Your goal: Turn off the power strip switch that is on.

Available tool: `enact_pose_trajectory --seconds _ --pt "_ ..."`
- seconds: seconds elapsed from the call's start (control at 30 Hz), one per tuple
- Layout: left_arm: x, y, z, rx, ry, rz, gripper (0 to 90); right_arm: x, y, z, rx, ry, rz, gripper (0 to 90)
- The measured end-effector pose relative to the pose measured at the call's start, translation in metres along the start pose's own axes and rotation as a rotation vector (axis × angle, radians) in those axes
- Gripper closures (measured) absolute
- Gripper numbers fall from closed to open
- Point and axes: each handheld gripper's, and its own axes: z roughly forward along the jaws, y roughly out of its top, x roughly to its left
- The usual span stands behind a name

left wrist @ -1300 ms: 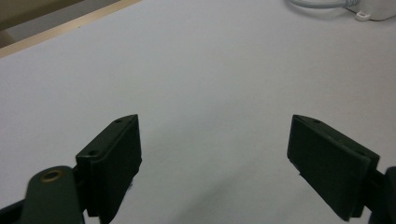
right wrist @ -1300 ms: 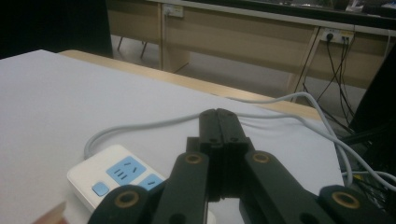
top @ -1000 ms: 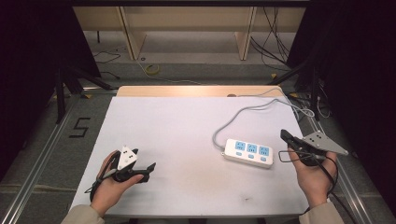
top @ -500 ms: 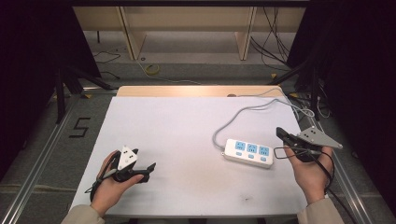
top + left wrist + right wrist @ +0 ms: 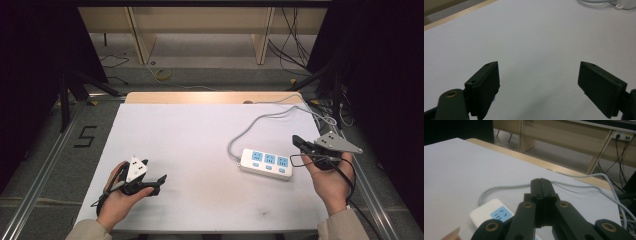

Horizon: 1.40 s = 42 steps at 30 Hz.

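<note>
Power strip (image 5: 266, 163), white with three blue socket faces, lies on the right half of the white counter (image 5: 200, 145), a little below the middle of the high view. Its grey cable (image 5: 260, 120) loops up and away toward the upper right edge of the counter. In the right gripper view the strip (image 5: 492, 213) sits at the lower left, just under the black fingers, with the cable (image 5: 506, 187) curving behind them.

Right gripper (image 5: 298, 142) hovers just right of the strip, its fingers pressed together with nothing between them, pointing toward the upper left. Compared with a second ago, it has crept slightly inward and up, nearer the strip's right end, and the hand holding it has tilted a little.

Left gripper (image 5: 159, 181) rests at the lower left of the counter, well apart from the strip, in the same spot as before. Its fingers (image 5: 485, 86) stand wide apart over bare counter.
</note>
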Motion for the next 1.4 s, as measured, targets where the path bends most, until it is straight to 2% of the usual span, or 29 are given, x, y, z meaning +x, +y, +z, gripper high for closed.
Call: enact_pose_trajectory --seconds 0.17,0.4,1.4 --pt "0.0 0.0 0.0 0.003 0.002 0.008 17.6 0.001 0.002 0.003 0.032 0.02 -0.007 90.0" --pt "0.0 0.0 0.001 0.005 0.0 0.011 17.6 0.003 0.005 0.006 0.046 0.03 -0.014 90.0" --pt "0.0 0.001 0.002 0.002 -0.002 0.002 17.6 0.008 0.017 0.022 0.159 0.098 -0.031 90.0"
